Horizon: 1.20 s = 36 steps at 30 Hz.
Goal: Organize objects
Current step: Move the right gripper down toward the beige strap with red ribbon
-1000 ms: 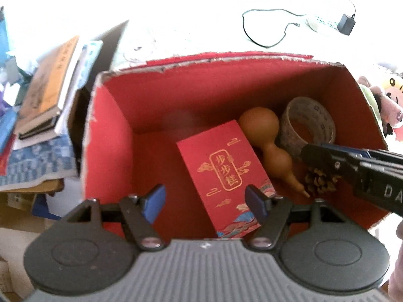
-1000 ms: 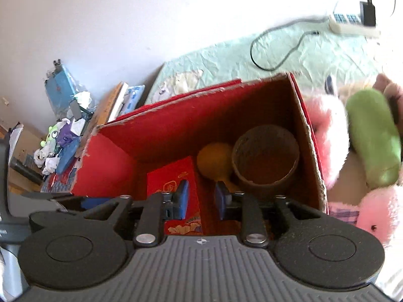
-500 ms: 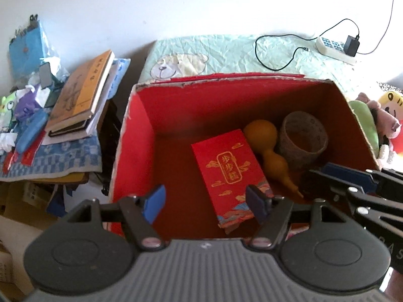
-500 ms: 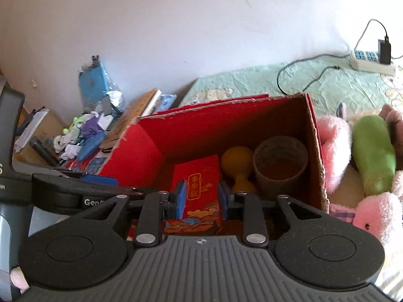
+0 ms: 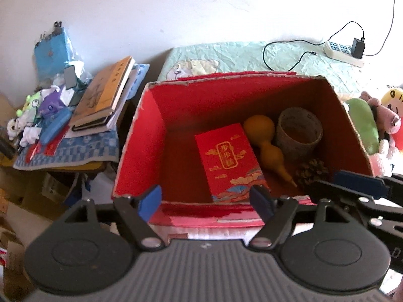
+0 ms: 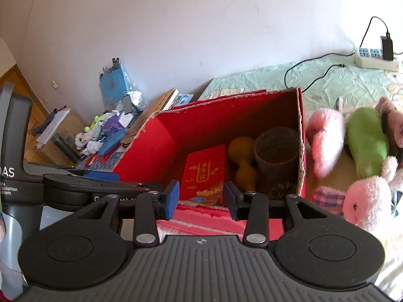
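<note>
Four things are lying inside the red box: a red envelope at the middle of its floor, with a gourd, a tape roll and a pine cone crowding the right wall, probably gathered there for tidiness. Both the left gripper and the right gripper are hovering at the box's near rim, jaws opening with nothing between them, likely freeing up for the plush toys beside the box.

- The left wrist view looks steeply down from just in front of the red box, seeing deep into it.
- The right wrist view faces the same box from the near side at a shallower angle, taking in more wall.
- Both share the box's inside, the book pile on the left and the green bedspread behind.
</note>
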Available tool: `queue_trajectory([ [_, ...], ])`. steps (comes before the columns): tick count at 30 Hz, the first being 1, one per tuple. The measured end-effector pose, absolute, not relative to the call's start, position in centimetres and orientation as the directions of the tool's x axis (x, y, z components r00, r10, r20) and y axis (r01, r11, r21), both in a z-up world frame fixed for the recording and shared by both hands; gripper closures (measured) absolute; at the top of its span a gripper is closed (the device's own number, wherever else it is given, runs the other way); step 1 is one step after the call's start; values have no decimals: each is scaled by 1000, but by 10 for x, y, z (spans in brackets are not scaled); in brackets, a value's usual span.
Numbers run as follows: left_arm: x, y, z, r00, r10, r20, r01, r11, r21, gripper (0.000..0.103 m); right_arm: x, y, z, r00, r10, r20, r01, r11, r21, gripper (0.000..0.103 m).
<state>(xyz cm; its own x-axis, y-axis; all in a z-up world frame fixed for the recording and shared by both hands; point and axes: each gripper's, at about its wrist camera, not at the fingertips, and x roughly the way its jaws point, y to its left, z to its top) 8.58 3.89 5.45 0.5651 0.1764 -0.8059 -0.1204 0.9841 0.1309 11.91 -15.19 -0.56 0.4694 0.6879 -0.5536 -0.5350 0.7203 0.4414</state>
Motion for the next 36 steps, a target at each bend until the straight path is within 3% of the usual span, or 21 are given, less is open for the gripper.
queue_trajectory([
  [14, 59, 34, 44, 520, 257, -815, -238, 960, 151, 18, 100, -155, -10, 353, 746, -564, -620, 638, 456, 61],
  [36, 48, 20, 5, 411, 281, -867, -244, 950, 192, 18, 94, -166, -42, 240, 717, -655, -554, 655, 514, 57],
])
